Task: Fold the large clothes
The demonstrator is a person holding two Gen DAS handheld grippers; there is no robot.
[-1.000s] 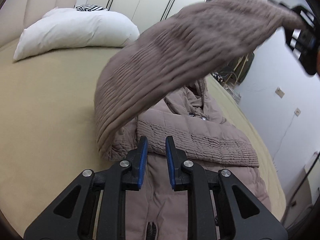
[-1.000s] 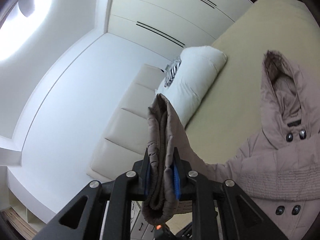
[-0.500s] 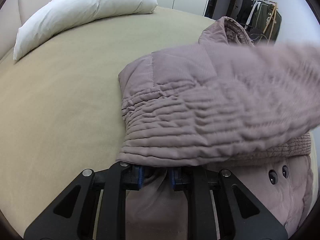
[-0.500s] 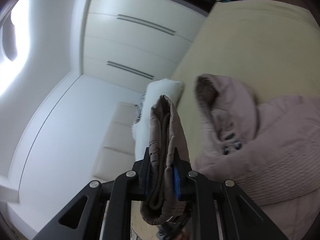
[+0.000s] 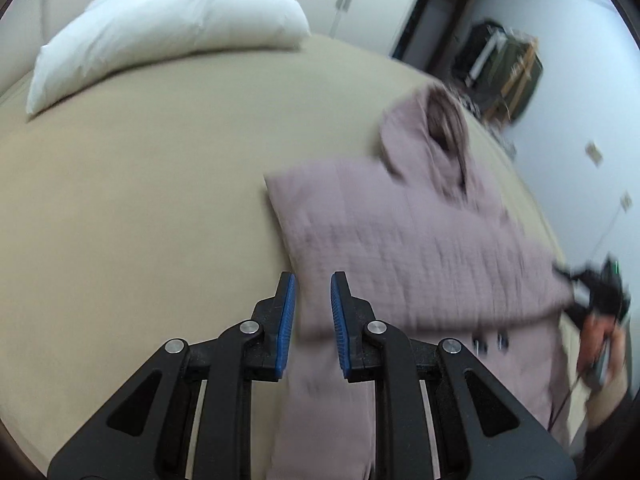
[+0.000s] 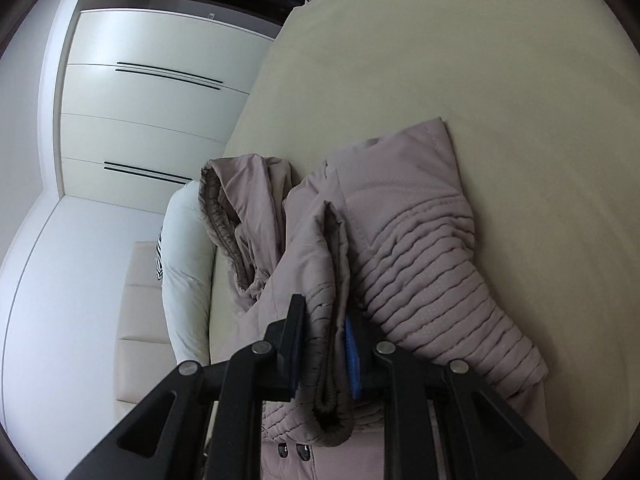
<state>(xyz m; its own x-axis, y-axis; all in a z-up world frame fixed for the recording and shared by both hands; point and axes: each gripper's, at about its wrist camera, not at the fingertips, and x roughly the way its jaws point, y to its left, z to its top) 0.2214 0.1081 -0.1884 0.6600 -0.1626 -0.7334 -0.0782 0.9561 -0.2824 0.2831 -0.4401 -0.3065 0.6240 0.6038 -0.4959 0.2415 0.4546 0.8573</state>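
Note:
A mauve quilted hooded coat [image 5: 420, 240] lies on the beige bed [image 5: 140, 200], one sleeve folded across its chest. My left gripper [image 5: 312, 308] is open and empty, hovering over the coat's left edge. My right gripper [image 6: 322, 344] is shut on the sleeve cuff [image 6: 328, 360], held low over the coat body [image 6: 420, 280]. The right gripper also shows in the left wrist view [image 5: 600, 296] at the sleeve's end. The hood [image 6: 236, 208] lies toward the pillow.
A white pillow [image 5: 168, 36] lies at the head of the bed by the padded headboard [image 6: 140, 320]. White wardrobe doors [image 6: 140, 100] stand beyond. A rack of dark clothes [image 5: 504, 68] stands past the far bed corner.
My right gripper has swung the sleeve down from high in the air and across the coat's chest. My left gripper has lifted back from the coat's edge, jaws open.

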